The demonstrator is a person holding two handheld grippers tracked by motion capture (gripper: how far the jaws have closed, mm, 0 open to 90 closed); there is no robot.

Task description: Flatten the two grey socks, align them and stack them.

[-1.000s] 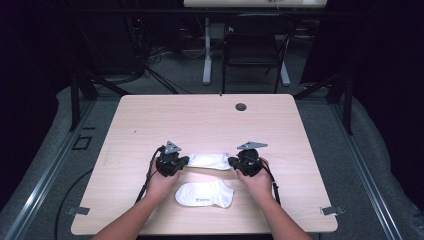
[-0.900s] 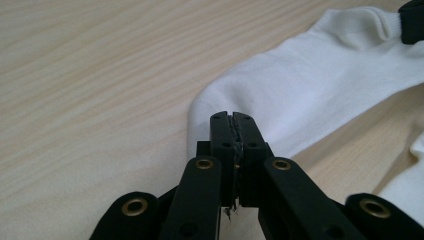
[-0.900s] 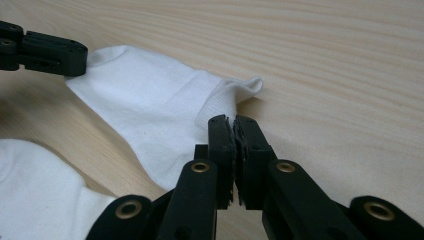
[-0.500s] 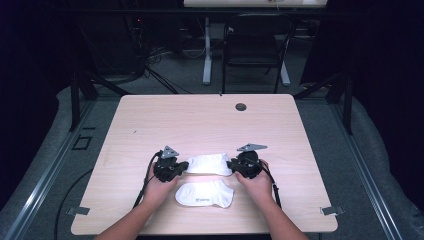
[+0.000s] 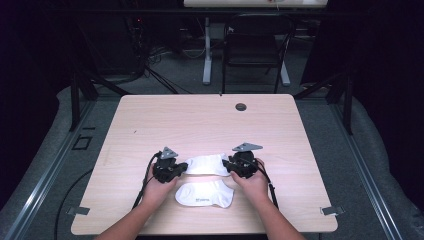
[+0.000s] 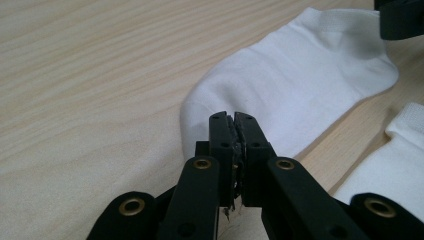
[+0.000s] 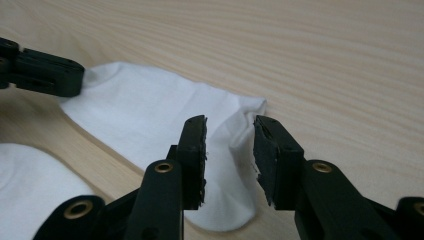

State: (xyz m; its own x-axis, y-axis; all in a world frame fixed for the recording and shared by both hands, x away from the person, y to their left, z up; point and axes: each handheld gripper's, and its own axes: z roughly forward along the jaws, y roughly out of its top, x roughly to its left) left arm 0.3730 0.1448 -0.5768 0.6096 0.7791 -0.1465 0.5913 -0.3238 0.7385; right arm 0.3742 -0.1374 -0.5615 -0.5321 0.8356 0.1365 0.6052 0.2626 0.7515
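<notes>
Left gripper [image 5: 176, 169], held in the person's left hand [image 5: 159, 186], sits low on the table [image 5: 200, 120] at about seven o'clock from the table's centre in the high view; its jaws are pressed together, and in the left gripper view [image 6: 234, 131] they pinch the edge of the upper sock [image 6: 300, 85] at its near end, a scrap of white fabric showing between the pads. The upper sock [image 5: 206, 164] lies flat on the wood between the two grippers, stretched across from nine o'clock to three o'clock. A second white sock, the lower sock [image 5: 205, 194], lies flat just nearer the person, at six o'clock from the upper one, apart from it by a narrow strip of bare wood; it appears at the lower right corner of the left gripper view [image 6: 395, 165] and at the lower left of the right gripper view [image 7: 30, 185]. Right gripper [image 5: 231, 166], in the right hand [image 5: 254, 184], stands at the upper sock's right end, at about five o'clock from the table's centre. In the right gripper view [image 7: 230, 145] its jaws have just been opening and stand apart, straddling the sock's end [image 7: 150, 115] without pressing on it. The left gripper's jaw tips show at ten o'clock there [image 7: 45, 72].
</notes>
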